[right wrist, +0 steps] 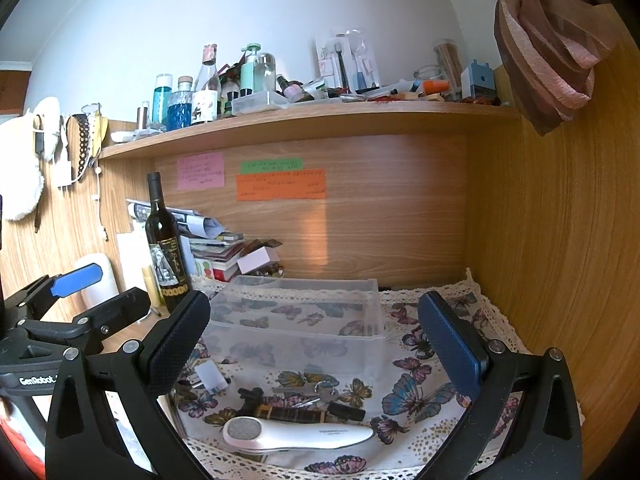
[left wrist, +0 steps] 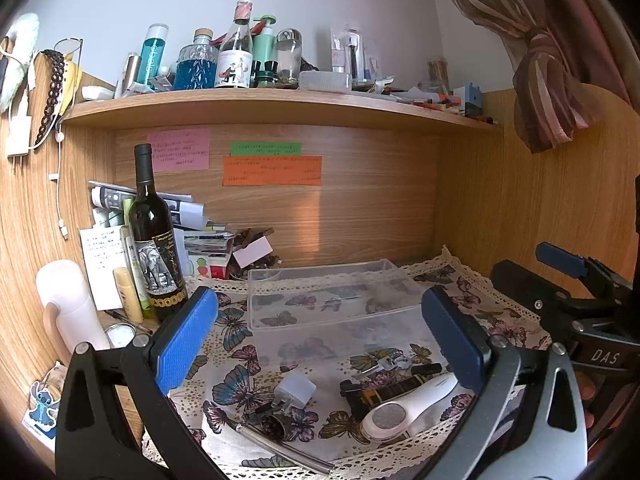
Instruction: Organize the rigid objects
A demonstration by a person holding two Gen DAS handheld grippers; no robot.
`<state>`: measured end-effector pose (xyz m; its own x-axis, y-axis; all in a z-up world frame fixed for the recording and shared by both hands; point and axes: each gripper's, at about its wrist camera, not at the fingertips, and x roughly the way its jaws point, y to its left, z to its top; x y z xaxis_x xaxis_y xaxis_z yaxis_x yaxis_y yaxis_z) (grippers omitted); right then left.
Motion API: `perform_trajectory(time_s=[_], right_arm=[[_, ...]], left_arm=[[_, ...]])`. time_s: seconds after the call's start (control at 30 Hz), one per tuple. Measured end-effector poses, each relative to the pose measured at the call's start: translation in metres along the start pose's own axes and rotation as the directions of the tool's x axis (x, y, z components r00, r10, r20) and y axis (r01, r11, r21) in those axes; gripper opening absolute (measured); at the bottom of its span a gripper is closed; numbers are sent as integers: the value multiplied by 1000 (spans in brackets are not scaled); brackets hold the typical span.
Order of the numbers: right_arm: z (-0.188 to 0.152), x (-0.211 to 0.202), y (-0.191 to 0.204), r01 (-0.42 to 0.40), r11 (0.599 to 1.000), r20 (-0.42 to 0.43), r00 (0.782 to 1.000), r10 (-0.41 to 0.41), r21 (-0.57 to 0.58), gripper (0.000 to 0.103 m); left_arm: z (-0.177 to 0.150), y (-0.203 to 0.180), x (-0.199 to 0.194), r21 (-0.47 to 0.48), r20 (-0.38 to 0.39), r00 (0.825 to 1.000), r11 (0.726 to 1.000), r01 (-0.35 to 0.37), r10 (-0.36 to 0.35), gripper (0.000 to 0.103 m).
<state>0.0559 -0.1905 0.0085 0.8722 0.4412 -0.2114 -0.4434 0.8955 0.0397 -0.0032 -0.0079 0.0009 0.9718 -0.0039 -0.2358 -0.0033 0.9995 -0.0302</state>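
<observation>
Clear plastic bin (right wrist: pixel 296 320), lace-edged cloth (right wrist: pixel 416 360) (butterfly print), wood-grain desk wall (right wrist: pixel 400 220), glossy glass btl (left wrist: pixel 154 236)

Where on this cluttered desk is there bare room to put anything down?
Inside the clear bin, which looks empty, and on the butterfly cloth to its right, toward the side panel. Crowded: the cloth's front around the white handheld device, and the left corner behind the wine bottle.

The clear plastic bin (right wrist: pixel 296 312) sits open-topped on the butterfly cloth (right wrist: pixel 420 392), reachable from above. A wine bottle (right wrist: pixel 166 248) and stacked papers (right wrist: pixel 216 240) crowd its left; the wooden side wall (right wrist: pixel 560 260) hems the right, and the shelf (right wrist: pixel 300 120) overhangs.
</observation>
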Motion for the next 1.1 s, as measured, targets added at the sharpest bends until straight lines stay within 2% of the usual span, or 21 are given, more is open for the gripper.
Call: perform_trajectory(time_s=[1.1], right_arm=[[-2,0,1,-17,1000,-10,1000,17,3,103]], left_arm=[[-1,4,0,-23,-4,1000,1000,4,-4,103]])
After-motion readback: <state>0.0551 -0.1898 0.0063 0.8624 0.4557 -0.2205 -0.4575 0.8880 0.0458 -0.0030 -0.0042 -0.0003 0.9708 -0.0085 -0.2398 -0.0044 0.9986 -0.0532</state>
